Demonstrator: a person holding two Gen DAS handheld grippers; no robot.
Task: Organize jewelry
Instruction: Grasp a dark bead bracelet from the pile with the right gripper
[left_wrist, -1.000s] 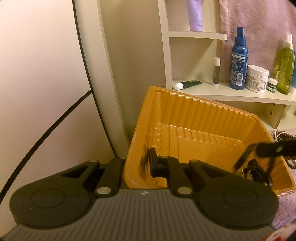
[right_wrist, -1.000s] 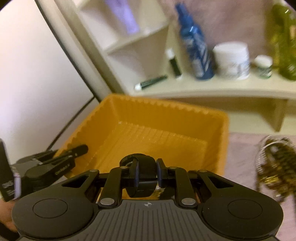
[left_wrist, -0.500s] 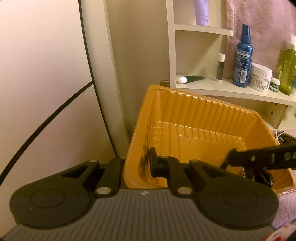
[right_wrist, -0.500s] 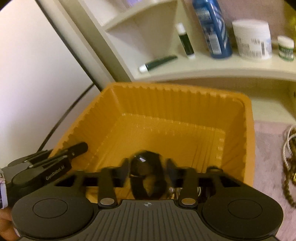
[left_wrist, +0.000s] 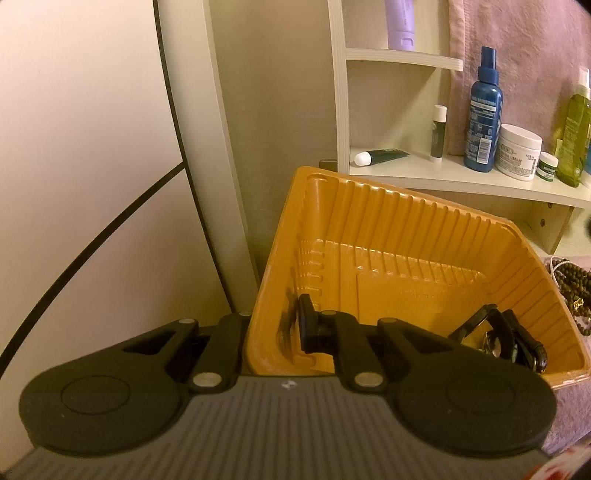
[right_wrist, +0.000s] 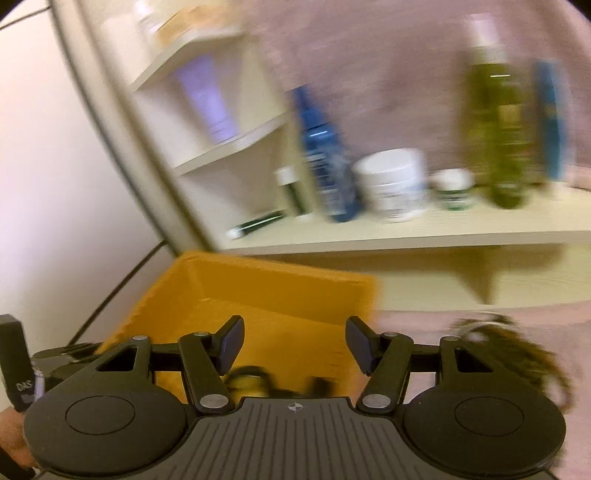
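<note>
Cream shelving (left_wrist: 461, 177) fills the upper right of the left wrist view and carries a blue spray bottle (left_wrist: 483, 122), a white jar (left_wrist: 519, 151) and a green bottle (left_wrist: 576, 136), with pink fabric behind. At lower centre the left gripper (left_wrist: 275, 328) is clamped on the near left wall of the orange tray (left_wrist: 406, 236), one finger inside and one outside. A black watch (left_wrist: 506, 339) lies in the tray's lower right corner. Brown beaded necklaces (left_wrist: 572, 288) rest on the pink cloth just beside the tray's right rim. The right wrist view is blurred by motion; the right gripper (right_wrist: 295, 347) stands with jaws wide apart and nothing between them, above the tray's near edge.
</note>
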